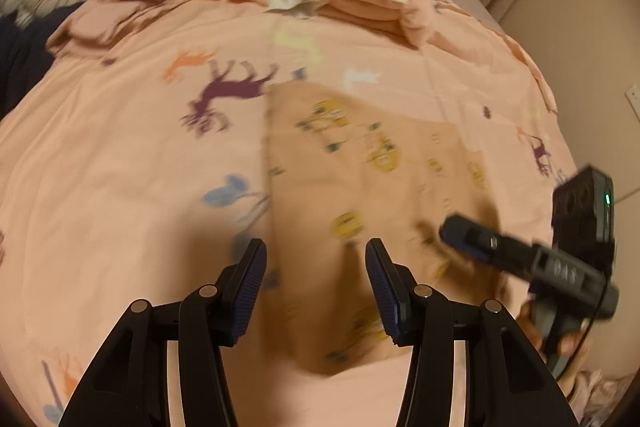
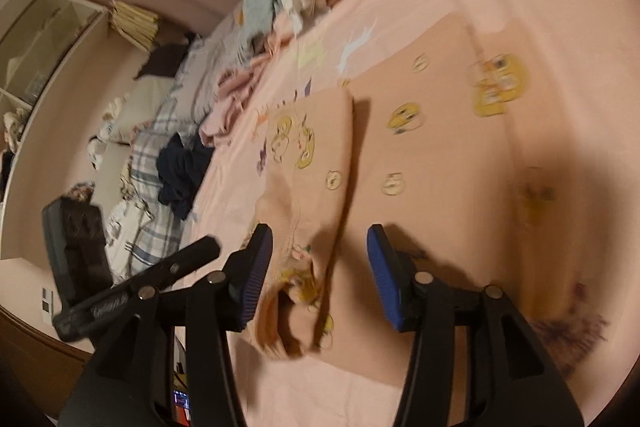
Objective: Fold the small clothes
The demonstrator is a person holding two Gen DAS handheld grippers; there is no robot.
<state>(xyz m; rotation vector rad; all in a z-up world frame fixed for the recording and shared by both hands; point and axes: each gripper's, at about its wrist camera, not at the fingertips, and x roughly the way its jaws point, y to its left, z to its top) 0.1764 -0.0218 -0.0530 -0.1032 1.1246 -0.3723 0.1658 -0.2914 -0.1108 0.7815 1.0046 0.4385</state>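
peach garment (image 2: 432, 155) flat on bedsheet (image 1: 120, 155), under left gripper (image 1: 316, 291) and right gripper (image 2: 320, 275), both spread apart, gripping nothing; folded edge between right fingers.

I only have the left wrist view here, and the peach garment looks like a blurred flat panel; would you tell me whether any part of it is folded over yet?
Observer: Yes. In the right wrist view, one side of the peach garment is folded over as a narrow strip.
Operator: Thanks. Is my right gripper holding it?
Observer: No. The right gripper is open, its fingers either side of the strip's bunched end.
Operator: Anything beyond the bed?
Observer: A white shelf unit stands against the wall.
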